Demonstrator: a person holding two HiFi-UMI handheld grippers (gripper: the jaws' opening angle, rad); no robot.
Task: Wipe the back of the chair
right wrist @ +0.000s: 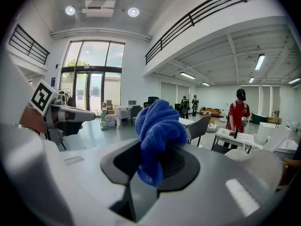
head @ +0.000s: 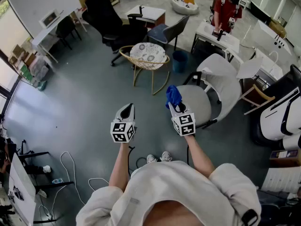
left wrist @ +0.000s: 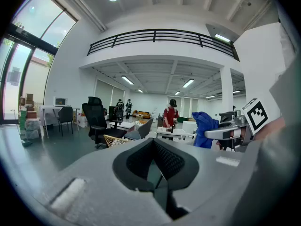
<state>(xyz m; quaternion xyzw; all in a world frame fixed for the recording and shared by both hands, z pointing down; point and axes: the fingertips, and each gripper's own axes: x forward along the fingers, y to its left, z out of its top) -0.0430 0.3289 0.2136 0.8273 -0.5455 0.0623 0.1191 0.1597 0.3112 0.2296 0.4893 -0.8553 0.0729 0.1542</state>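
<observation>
Left gripper [head: 125, 111]: I am holding it out forward, jaws pressed together, empty.
Right gripper [head: 177, 108]: jaws pinching a blue cloth [head: 172, 96].
White chair [head: 221, 86]: standing just right of the cloth.

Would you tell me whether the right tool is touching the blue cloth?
Touching. The right gripper view shows the cloth pinched between the jaws of the right tool, with most of it bunched up above them.

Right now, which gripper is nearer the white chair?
Right. The right gripper, holding the blue cloth, hangs at the white chair's seat edge; the left gripper is over floor, farther left.
</observation>
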